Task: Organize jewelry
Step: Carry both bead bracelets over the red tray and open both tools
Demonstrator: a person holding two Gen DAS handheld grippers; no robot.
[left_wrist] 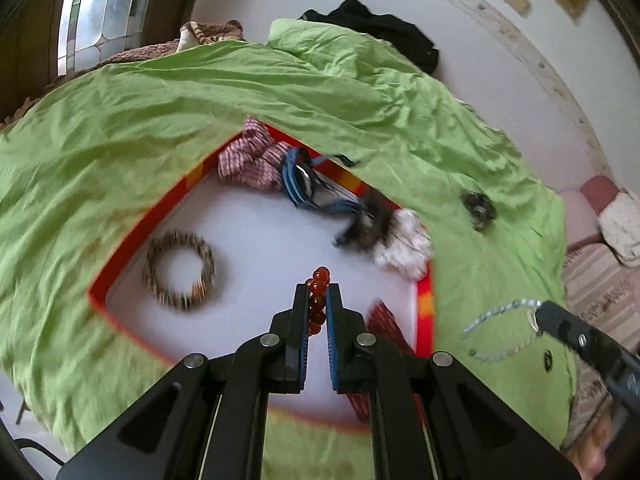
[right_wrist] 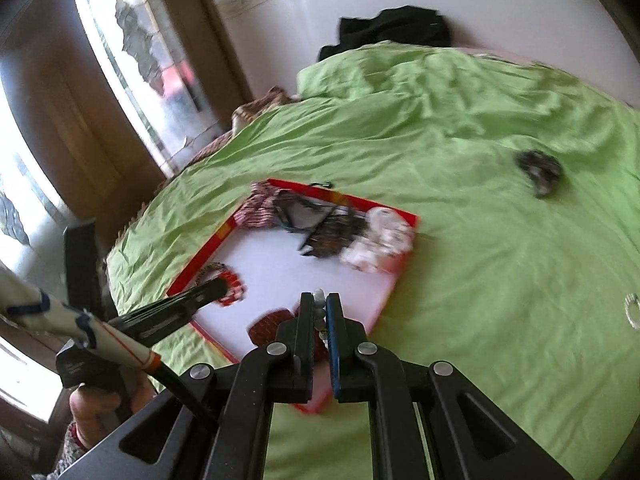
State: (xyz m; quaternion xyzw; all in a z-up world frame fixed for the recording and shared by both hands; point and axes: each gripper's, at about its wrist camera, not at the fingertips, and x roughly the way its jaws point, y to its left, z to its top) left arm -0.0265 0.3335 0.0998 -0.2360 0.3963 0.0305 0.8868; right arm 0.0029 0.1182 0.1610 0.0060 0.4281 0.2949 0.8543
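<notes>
The middle of the tray (left_wrist: 256,232) lies bare. A heap of bracelets (left_wrist: 320,188) crowds its far edge, a striped bangle (left_wrist: 180,270) sits at the left. The green bedsheet (left_wrist: 160,120) beyond is open, save one dark, blurred lump (left_wrist: 478,205).

One red-rimmed tray (left_wrist: 424,308) lies on one green bedsheet (left_wrist: 200,92), two grippers are in view, one orange bead bracelet (left_wrist: 318,300), one silver chain bracelet (left_wrist: 496,332), one striped bangle (left_wrist: 180,268) and one dark scrunchie (left_wrist: 478,205).
</notes>
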